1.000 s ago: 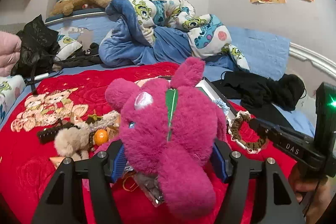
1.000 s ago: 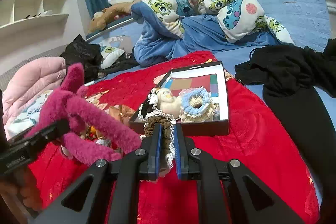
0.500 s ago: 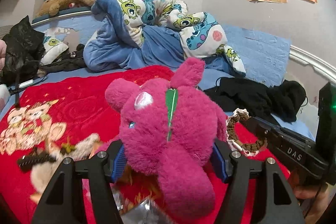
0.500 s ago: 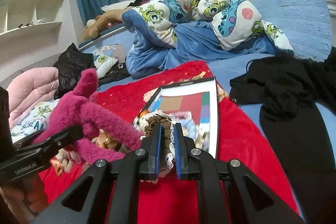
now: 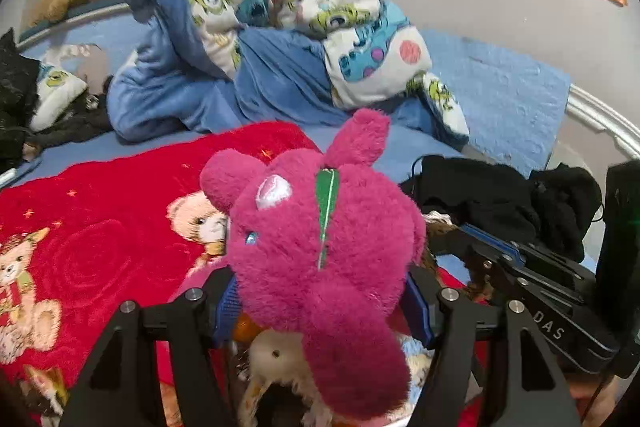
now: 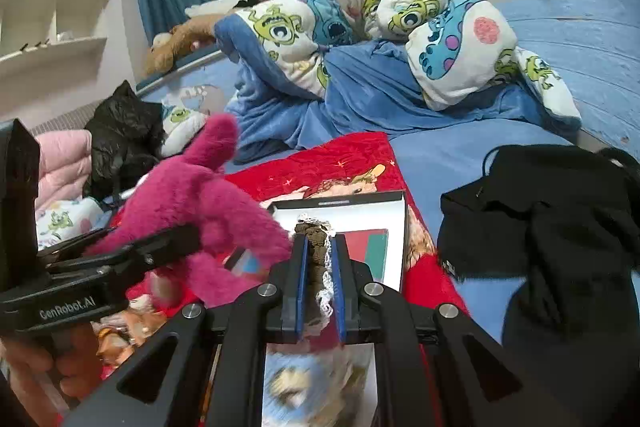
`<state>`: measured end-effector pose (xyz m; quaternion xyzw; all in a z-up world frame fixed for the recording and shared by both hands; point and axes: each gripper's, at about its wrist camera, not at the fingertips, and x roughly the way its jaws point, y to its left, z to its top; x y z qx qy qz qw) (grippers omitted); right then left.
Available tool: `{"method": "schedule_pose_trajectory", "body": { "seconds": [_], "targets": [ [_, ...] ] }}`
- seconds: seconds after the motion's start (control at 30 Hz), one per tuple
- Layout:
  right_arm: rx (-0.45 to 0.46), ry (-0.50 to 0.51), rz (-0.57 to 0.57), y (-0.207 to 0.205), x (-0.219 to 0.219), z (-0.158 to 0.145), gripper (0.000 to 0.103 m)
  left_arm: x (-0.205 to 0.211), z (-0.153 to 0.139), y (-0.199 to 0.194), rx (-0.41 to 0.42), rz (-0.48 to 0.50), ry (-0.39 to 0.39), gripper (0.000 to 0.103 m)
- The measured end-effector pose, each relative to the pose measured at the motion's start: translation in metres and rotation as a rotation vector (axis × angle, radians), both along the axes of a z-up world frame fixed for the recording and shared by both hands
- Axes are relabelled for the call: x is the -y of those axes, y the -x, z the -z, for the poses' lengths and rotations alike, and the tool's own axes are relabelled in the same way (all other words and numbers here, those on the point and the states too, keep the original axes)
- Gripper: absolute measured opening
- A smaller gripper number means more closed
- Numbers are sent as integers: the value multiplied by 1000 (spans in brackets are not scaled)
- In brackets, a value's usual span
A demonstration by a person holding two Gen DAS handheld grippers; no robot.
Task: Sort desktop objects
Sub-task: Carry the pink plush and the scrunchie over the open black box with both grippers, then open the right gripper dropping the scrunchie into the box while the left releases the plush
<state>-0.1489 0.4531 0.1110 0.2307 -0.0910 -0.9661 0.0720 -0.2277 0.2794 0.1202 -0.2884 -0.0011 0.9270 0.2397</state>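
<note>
Both grippers have swung over the box (image 6: 402, 227) — left gripper (image 5: 324, 303) clamps the pink plush (image 5: 320, 247), right gripper (image 6: 318, 267) pinches the brown crocheted ring (image 6: 314, 251); 2 drops look imminent.

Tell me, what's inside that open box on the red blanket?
The box shows a white floor with red and green patches; nearer the camera, blurred cream and pale-blue fuzzy things. The right gripper hides the rest.

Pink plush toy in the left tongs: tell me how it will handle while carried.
The pink plush toy looks soft and squashy: the left tongs sink into its fur, so the grip should hold without slipping. Its snout droops below the fingers, so it will probably flop and swing. It is likely light for its bulk and not fragile.
</note>
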Motion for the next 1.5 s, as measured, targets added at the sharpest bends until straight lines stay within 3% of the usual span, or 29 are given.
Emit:
{"method": "schedule_pose_trajectory", "body": {
  "seconds": [0.23, 0.5, 0.63, 0.7, 0.87, 1.03, 1.33, 1.43, 1.5],
  "targets": [
    [72, -32, -46, 42, 1, 26, 12, -19, 28, 32, 79, -28, 46, 69],
    [125, 88, -94, 49, -19, 45, 12, -36, 77, 37, 132, -54, 162, 69],
    [171, -20, -67, 51, -13, 61, 12, -26, 76, 39, 134, -58, 100, 69],
    [163, 44, -90, 48, -22, 63, 12, -27, 83, 43, 151, -67, 122, 69],
    [188, 6, -108, 49, -21, 72, 13, -32, 89, 51, 204, -78, 163, 69],
    [187, -30, -123, 49, -13, 75, 13, -43, 91, 50, 194, -82, 240, 69],
    [143, -40, -113, 39, -12, 75, 14, -38, 88, 43, 173, -87, 223, 70],
    [137, -46, -107, 38, -11, 74, 15, -38, 84, 37, 133, -92, 224, 71],
    [132, -41, -113, 38, -11, 74, 25, -37, 80, 32, 96, -91, 209, 74]
  ]
}}
